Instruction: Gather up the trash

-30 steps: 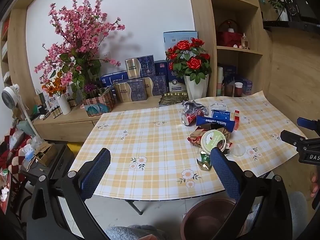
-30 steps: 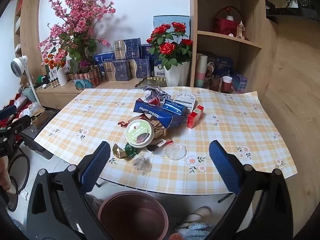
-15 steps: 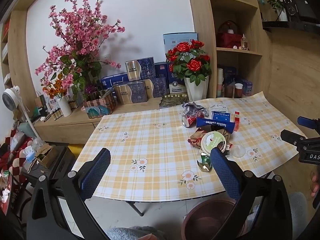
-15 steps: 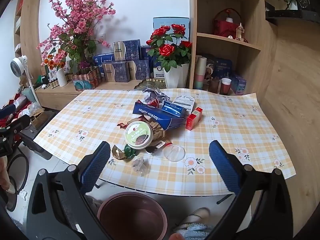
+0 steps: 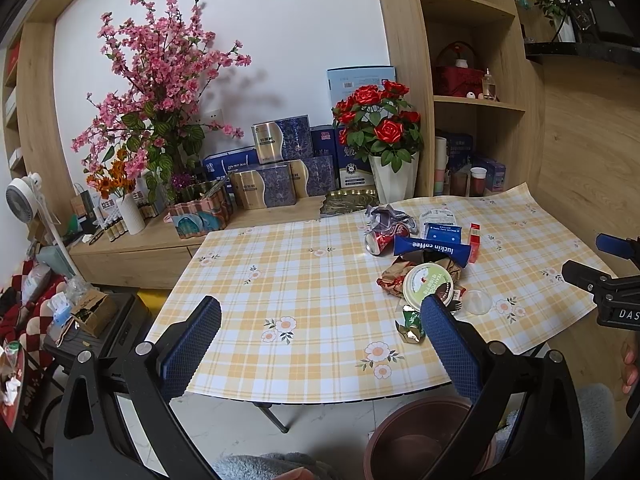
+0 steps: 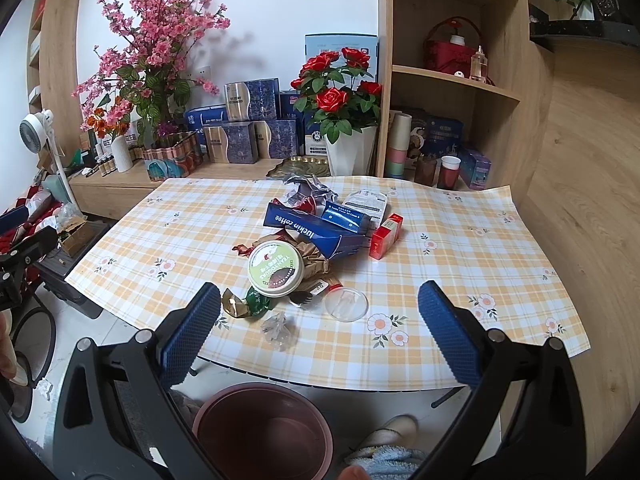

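Below the right gripper (image 6: 319, 312), jaws wide and empty, sits one brown bin (image 6: 262, 424); trash pile (image 6: 316, 240) lies straight ahead mid-frame, so right is nearer, while the left gripper (image 5: 320, 326), also wide, sees it offset right. Counted: one yogurt lid (image 6: 276, 267), one clear lid (image 6: 346, 304), one blue coffee box (image 6: 314, 232) lying diagonally, one red box (image 6: 385, 236), one can (image 5: 378, 242).

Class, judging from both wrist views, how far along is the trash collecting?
Done: nothing visible; the bin below the table edge looks empty. In hand: nothing; left tool and right tool are open. Left: the whole pile, including yogurt tub, coffee box and crushed can.
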`<action>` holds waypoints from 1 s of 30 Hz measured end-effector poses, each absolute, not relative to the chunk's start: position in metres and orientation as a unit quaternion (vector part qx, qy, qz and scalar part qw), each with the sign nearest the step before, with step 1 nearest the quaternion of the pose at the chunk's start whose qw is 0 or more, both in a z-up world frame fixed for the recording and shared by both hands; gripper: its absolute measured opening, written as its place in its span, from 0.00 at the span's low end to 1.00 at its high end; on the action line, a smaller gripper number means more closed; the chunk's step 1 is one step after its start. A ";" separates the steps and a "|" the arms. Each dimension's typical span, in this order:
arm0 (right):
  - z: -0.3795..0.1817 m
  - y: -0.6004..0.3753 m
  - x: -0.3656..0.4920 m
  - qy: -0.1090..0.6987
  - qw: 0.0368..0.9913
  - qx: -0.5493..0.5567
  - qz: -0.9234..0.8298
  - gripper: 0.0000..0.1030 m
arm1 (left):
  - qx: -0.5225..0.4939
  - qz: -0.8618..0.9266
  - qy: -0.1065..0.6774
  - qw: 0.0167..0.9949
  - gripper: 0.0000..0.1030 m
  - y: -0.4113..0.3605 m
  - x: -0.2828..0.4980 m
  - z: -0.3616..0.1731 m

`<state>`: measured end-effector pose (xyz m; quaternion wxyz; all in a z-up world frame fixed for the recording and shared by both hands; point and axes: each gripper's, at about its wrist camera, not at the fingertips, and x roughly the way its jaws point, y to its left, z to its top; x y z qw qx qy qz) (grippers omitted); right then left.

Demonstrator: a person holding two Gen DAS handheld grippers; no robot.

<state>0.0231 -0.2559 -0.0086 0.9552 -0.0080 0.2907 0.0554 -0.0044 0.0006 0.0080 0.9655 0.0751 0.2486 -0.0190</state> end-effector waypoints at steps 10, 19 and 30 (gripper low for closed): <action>-0.009 -0.253 0.023 0.290 0.955 -0.009 0.055 0.94 | 0.075 -0.018 0.248 0.966 0.95 0.001 -0.004 0.009; -0.009 -0.259 0.022 0.291 0.955 -0.010 0.054 0.94 | 0.074 -0.019 0.248 0.966 0.95 0.002 -0.005 0.010; -0.011 -0.258 0.021 0.291 0.955 -0.012 0.053 0.94 | 0.072 -0.021 0.248 0.966 0.95 0.004 -0.006 0.011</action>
